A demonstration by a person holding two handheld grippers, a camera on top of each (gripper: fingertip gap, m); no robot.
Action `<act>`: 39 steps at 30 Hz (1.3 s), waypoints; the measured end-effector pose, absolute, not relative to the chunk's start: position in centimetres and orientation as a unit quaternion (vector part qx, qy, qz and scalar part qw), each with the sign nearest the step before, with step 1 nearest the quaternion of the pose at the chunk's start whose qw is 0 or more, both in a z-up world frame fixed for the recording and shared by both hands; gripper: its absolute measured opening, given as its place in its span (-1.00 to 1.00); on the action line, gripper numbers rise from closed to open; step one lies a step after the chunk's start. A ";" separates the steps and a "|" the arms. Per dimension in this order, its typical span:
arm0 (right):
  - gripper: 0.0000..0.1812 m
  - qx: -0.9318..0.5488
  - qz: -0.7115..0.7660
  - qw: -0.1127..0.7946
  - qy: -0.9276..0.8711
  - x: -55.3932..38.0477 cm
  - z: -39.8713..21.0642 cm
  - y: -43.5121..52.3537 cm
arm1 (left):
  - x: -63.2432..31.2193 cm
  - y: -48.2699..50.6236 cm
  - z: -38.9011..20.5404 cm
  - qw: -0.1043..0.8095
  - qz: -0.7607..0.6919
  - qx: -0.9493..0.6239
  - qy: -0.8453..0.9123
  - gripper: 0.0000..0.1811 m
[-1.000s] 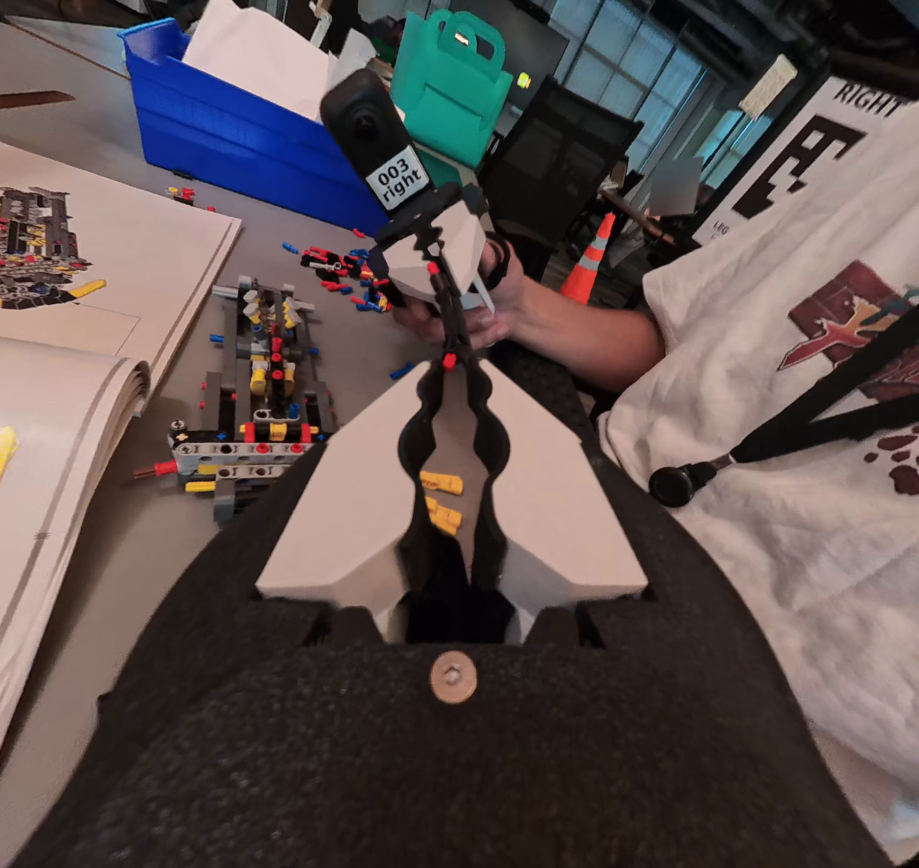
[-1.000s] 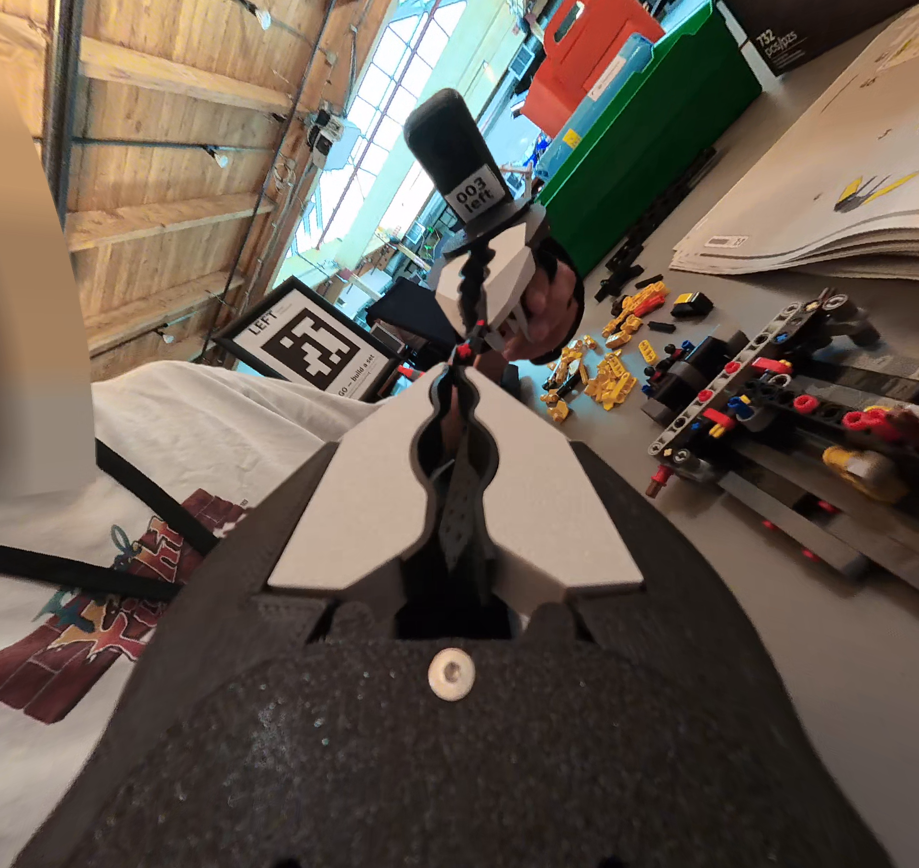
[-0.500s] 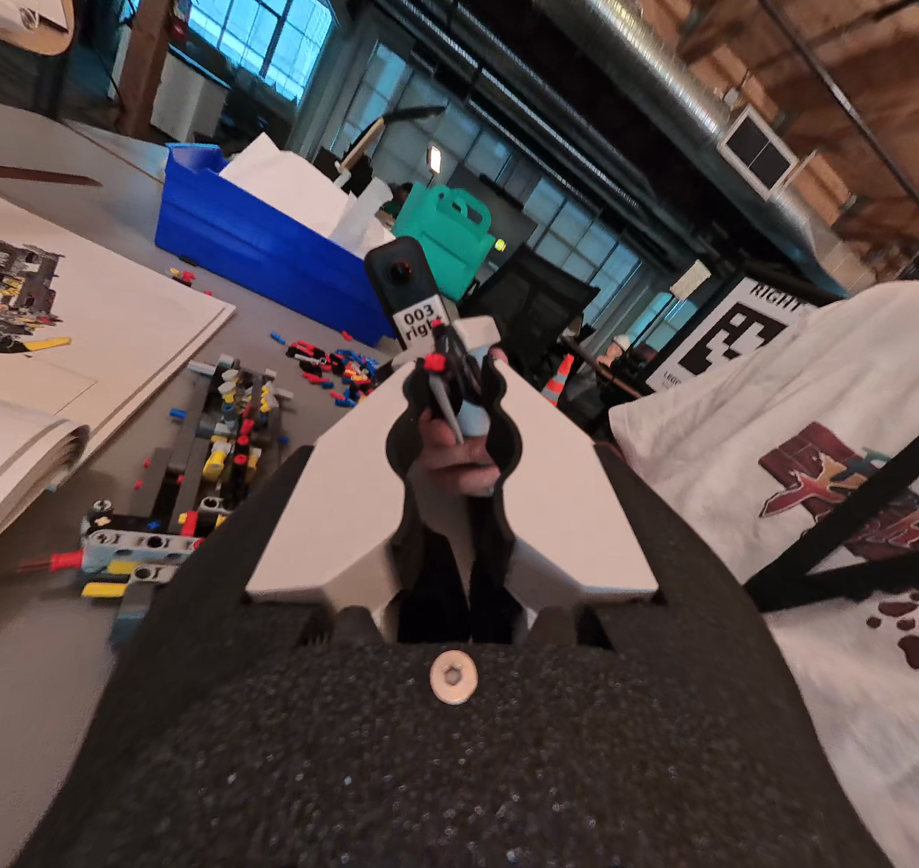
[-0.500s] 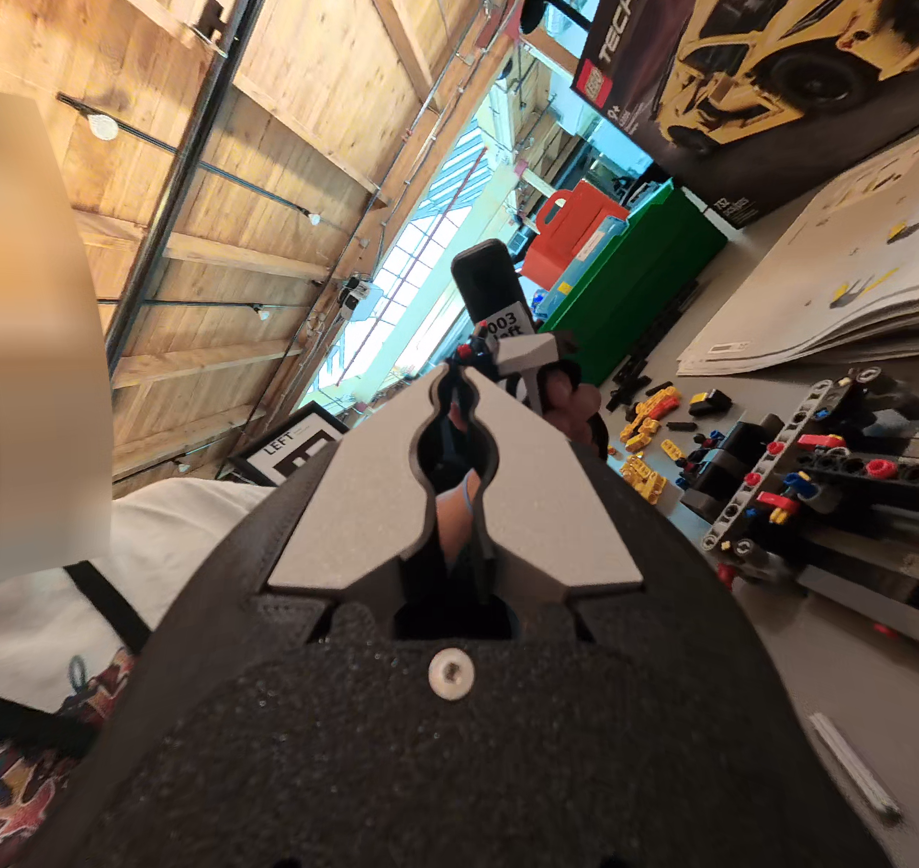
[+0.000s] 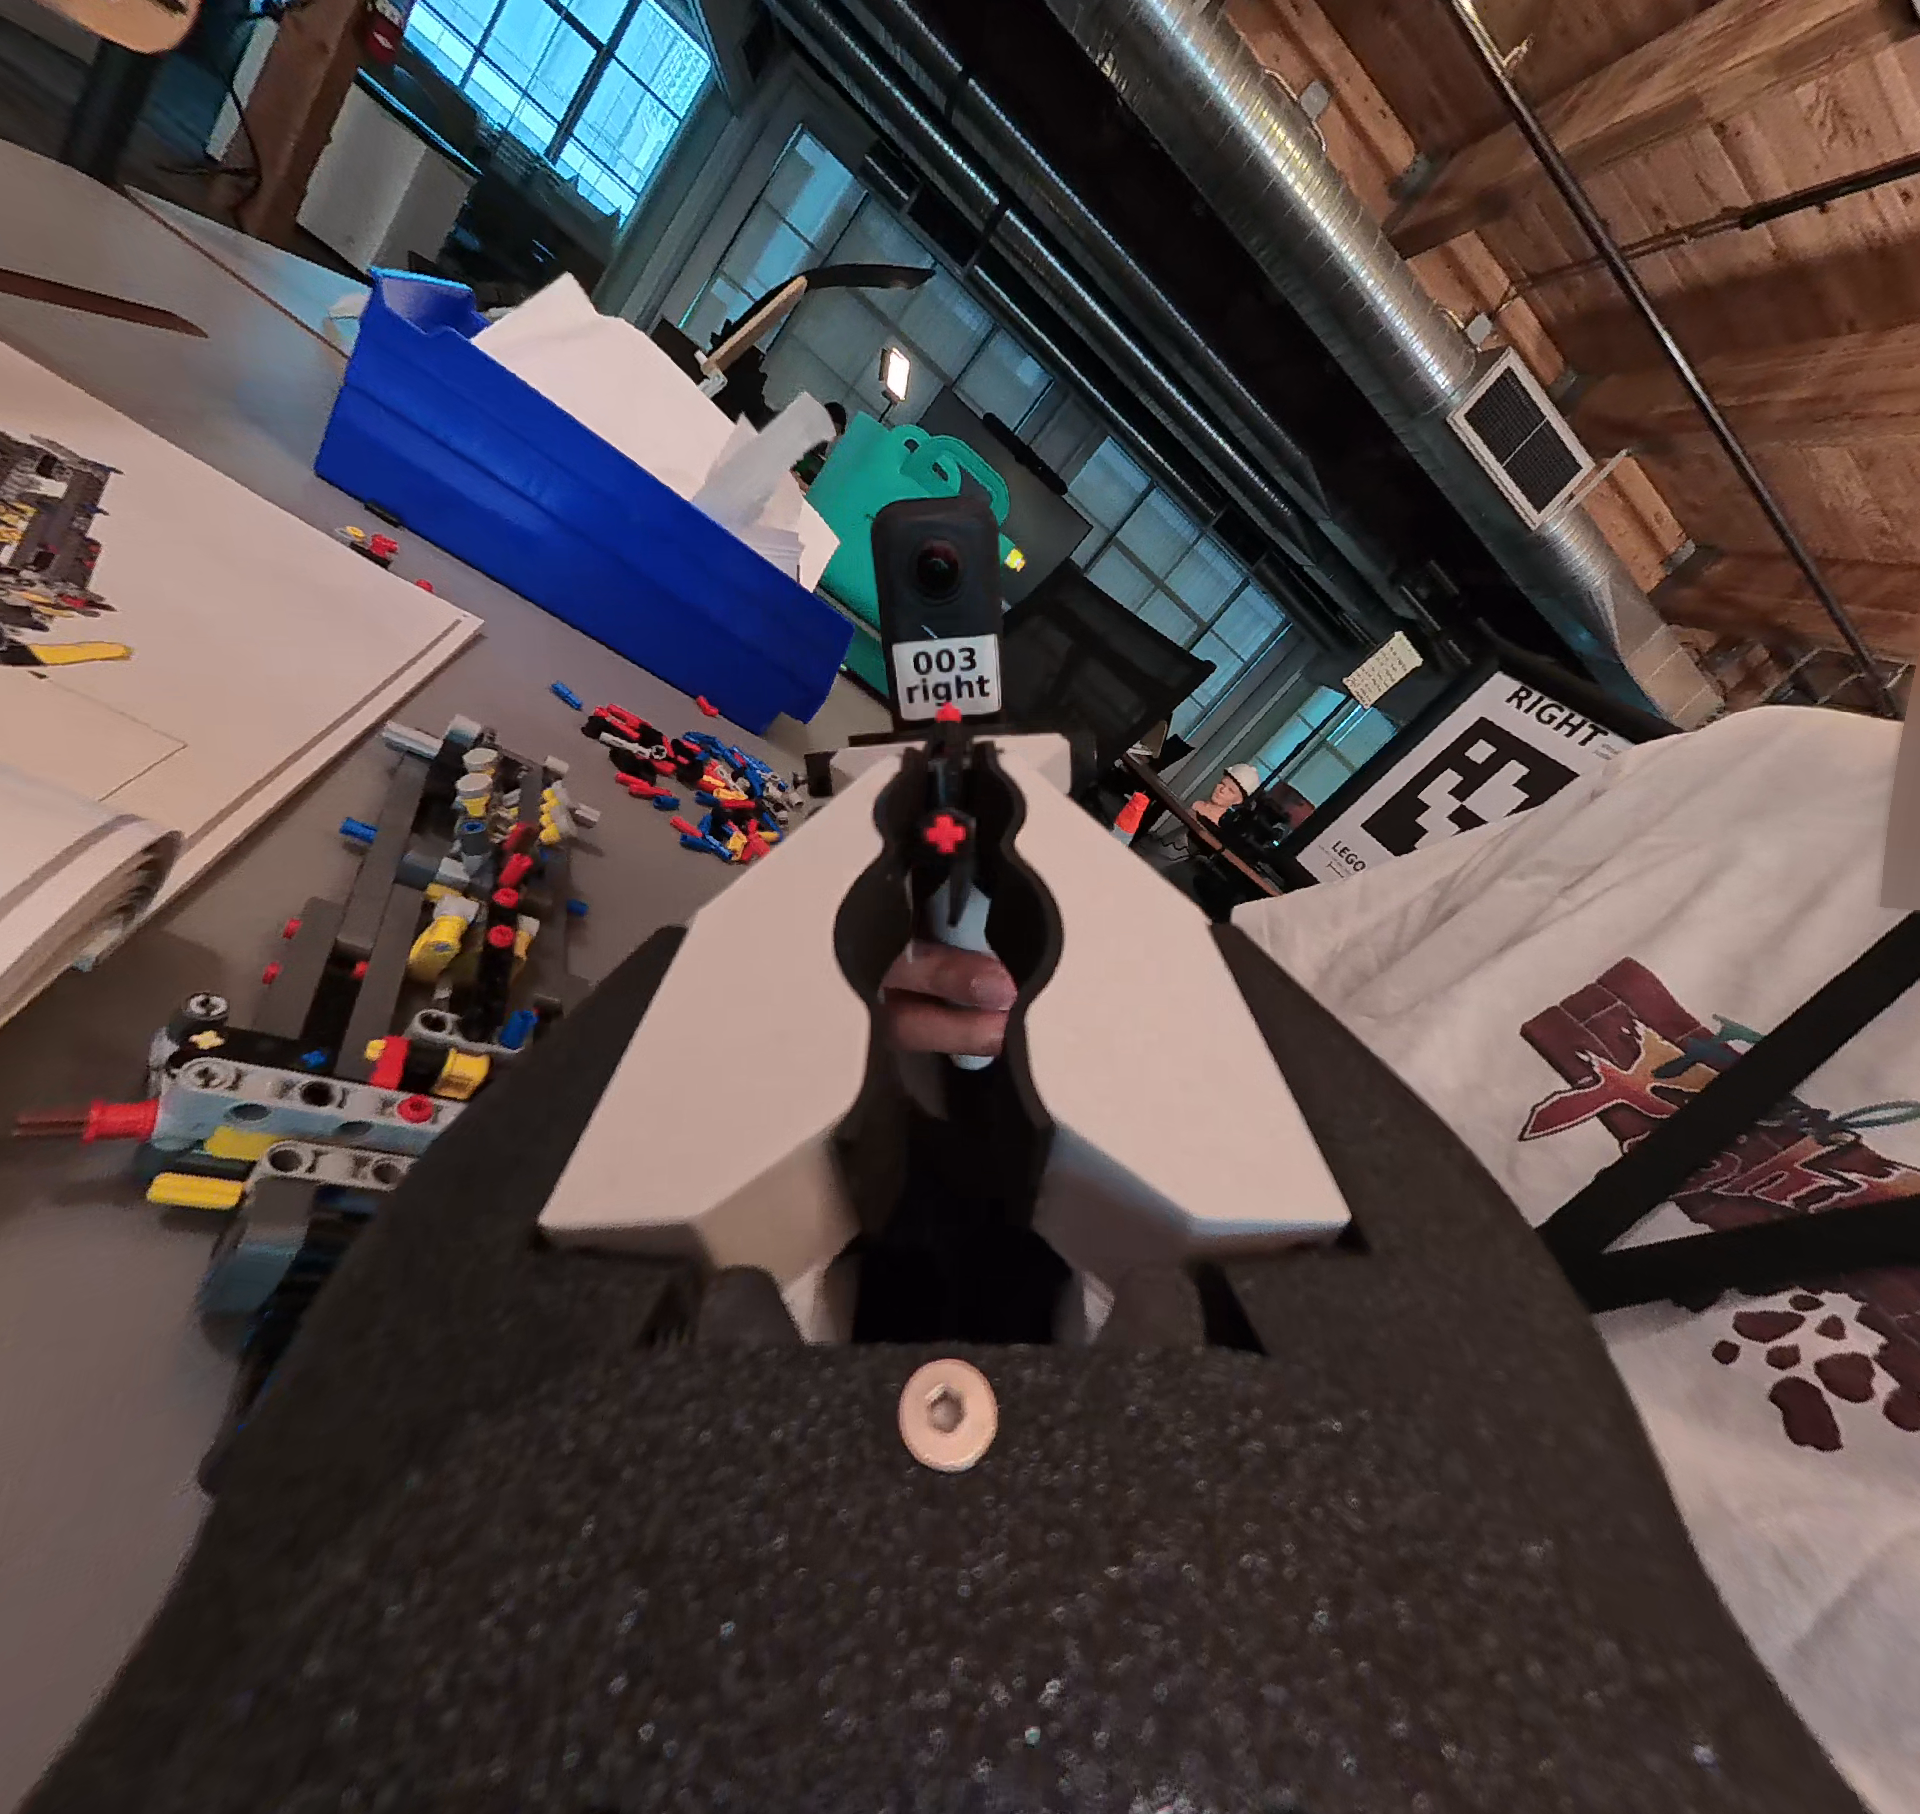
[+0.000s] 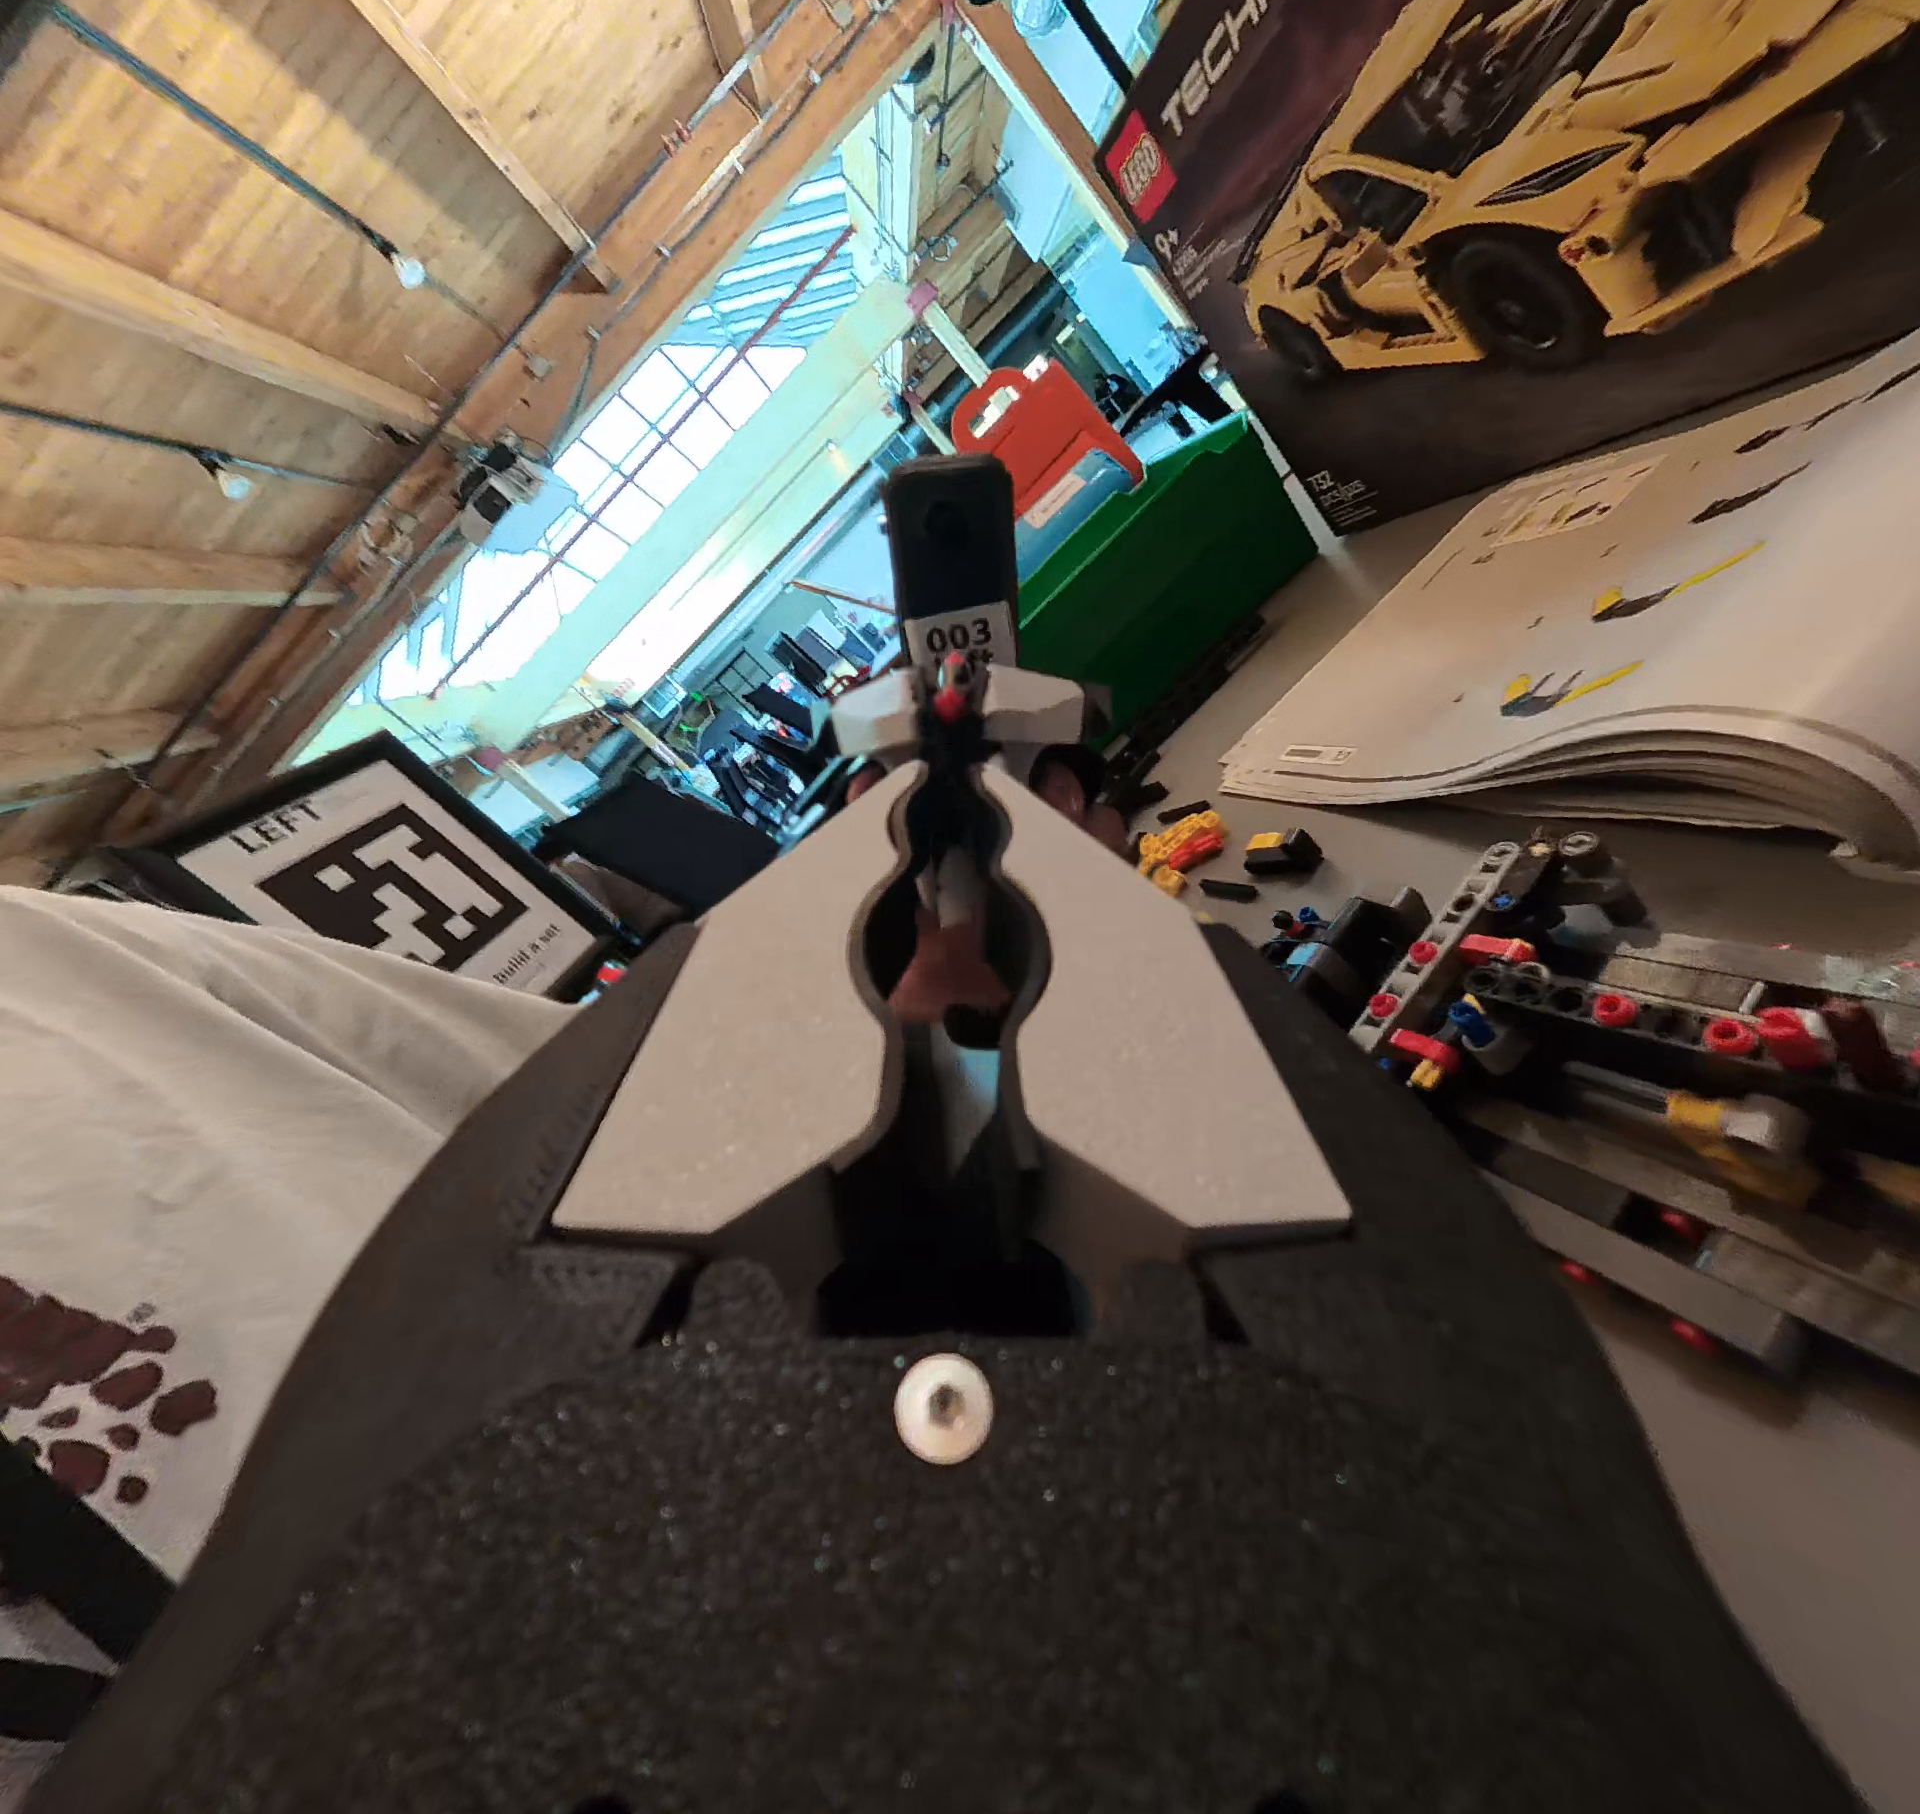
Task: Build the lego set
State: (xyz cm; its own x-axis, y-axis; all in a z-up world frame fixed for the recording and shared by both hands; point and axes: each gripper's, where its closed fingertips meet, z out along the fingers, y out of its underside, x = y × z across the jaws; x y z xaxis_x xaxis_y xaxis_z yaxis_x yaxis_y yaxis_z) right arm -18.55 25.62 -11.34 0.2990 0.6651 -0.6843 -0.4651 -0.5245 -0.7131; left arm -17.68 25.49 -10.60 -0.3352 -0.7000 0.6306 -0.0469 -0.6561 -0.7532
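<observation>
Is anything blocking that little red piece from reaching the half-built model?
Nothing visible does. The small red cross-ended peg sits between the left tool tips, up in the air. The grey half-built lego frame lies uncovered on the grey table.

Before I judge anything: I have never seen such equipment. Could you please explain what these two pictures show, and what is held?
No robot here: a person holds one two-finger tool in each hand, each with a camera looking along its fingers. One picture is from the left tool, the other from the right tool; they face each other, tip to tip. Both look shut on a small black and red piece between them. On the table lie a half-built model, loose pieces and an open instruction book.
</observation>
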 end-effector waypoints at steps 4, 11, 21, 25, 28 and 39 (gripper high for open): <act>-0.90 -0.656 0.550 0.510 -0.088 -16.6 -11.5 25.9 | -18.4 25.7 -10.8 0.222 -0.727 -0.535 0.369 -0.93; -0.80 -0.795 0.418 0.352 -0.263 -17.2 -18.8 21.8 | -19.2 25.6 -13.9 0.232 -0.623 -0.588 0.461 -0.93; -0.80 -0.810 0.278 0.304 -0.417 -18.4 -23.4 17.6 | -18.9 25.7 -16.5 0.226 -0.560 -0.626 0.493 -0.93; -0.80 -0.803 0.283 0.307 -0.425 -19.1 -23.7 17.6 | -18.9 25.5 -16.5 0.232 -0.553 -0.622 0.504 -0.93; -0.80 -0.805 0.275 0.307 -0.428 -19.7 -23.8 18.1 | -18.9 25.9 -16.9 0.236 -0.540 -0.632 0.504 -0.93; -0.66 -0.790 0.269 0.299 -0.463 -23.1 -24.6 18.4 | -19.3 27.2 -16.7 0.246 -0.544 -0.642 0.481 -0.93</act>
